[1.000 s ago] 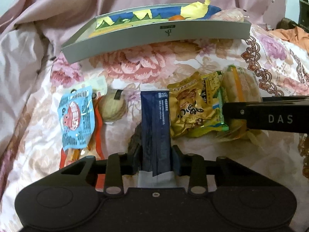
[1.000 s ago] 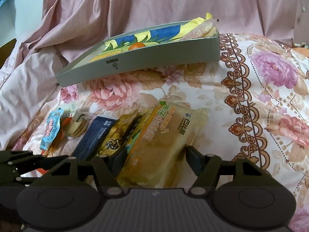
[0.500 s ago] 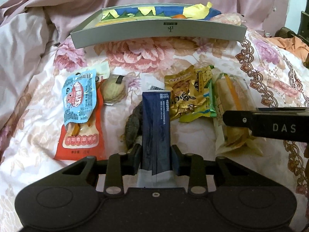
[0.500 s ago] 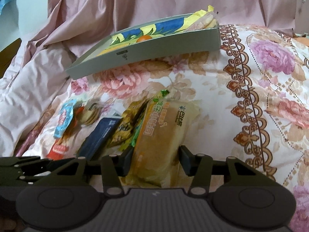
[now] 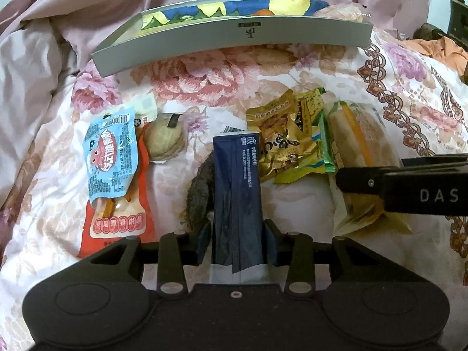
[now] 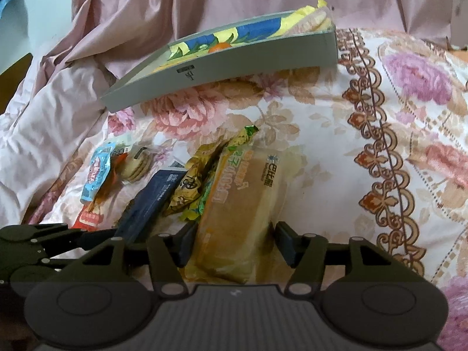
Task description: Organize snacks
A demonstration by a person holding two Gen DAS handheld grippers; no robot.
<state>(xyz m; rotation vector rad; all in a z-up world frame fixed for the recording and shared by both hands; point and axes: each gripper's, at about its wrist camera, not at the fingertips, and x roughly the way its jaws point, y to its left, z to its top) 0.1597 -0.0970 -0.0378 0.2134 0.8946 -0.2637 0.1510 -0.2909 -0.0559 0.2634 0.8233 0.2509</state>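
My left gripper (image 5: pixel 237 241) is shut on a dark blue snack packet (image 5: pixel 236 187), held upright over the flowered bedspread. My right gripper (image 6: pixel 232 244) is shut on a wrapped bread loaf (image 6: pixel 239 204) in a clear yellow-printed bag. The loaf also shows in the left wrist view (image 5: pixel 358 152), with the right gripper's black arm (image 5: pixel 409 187) across it. The blue packet shows in the right wrist view (image 6: pixel 149 204). The grey box (image 5: pixel 234 39) with a blue and yellow lining stands at the back and holds a few snacks.
On the bedspread lie a gold snack bag (image 5: pixel 278 146), a green-edged packet (image 5: pixel 314 122), a round biscuit pack (image 5: pixel 165 142), a light blue packet (image 5: pixel 111 155) on a red packet (image 5: pixel 117 225), and a dark dried snack (image 5: pixel 200 190). Pink cloth is bunched at the left and behind.
Both grippers have lifted and drawn back with their packets. The jaws of the right gripper have closed in on the bread loaf. The box now sits more square to the left view.
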